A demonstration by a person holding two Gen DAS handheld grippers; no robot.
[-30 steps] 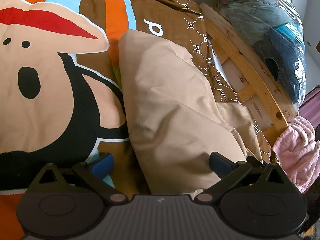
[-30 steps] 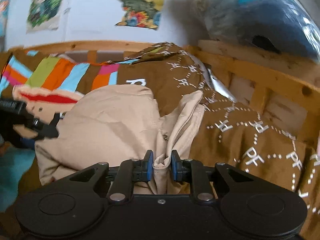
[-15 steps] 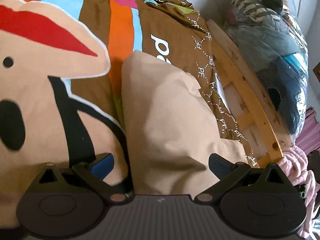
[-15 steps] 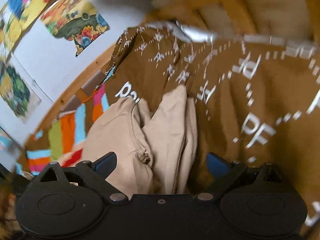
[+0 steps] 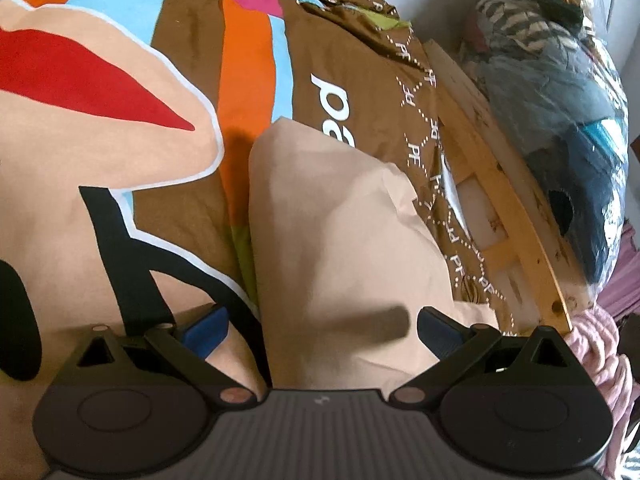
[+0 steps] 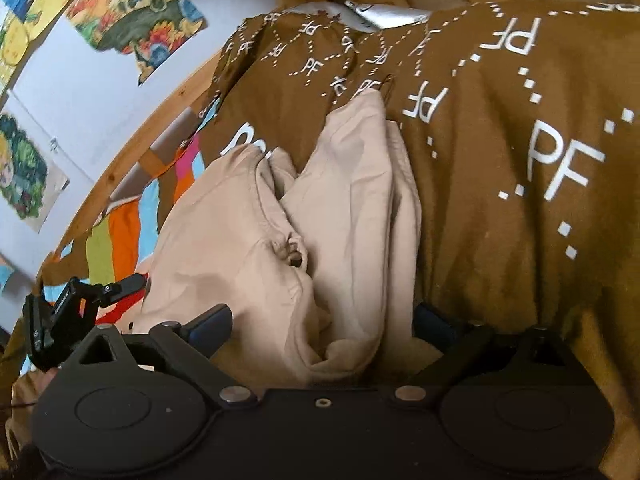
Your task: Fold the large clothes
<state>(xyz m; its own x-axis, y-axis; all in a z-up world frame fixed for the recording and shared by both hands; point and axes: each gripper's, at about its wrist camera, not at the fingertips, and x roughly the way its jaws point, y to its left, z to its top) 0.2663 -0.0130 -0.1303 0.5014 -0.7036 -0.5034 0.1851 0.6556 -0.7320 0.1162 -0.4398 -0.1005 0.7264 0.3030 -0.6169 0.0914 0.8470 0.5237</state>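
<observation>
Lying in soft folds on the bed's brown cartoon-print cover (image 5: pixel 352 60), the beige cotton garment (image 5: pixel 340 248) is bunched, with a stitched hem puckered near its middle. Both jaws of the left hand-held gripper (image 5: pixel 320 326) and right hand-held gripper (image 6: pixel 322 322) stand wide, gripping nothing; the right has just been opening, cloth lying loose between its fingers. A clear plastic bag (image 5: pixel 560 128) beyond the wooden bed frame (image 5: pixel 516 216) holds dark clothes.

A plain beige garment (image 5: pixel 332 248) fills the frame's centre on a brown bedcover (image 5: pixel 360 64) printed with white dotted "PF" lattice, orange, blue and pink stripes, and a red-mouthed cartoon face at left. At lower right lies a pale pink fleecy cloth (image 5: pixel 604 352).
</observation>
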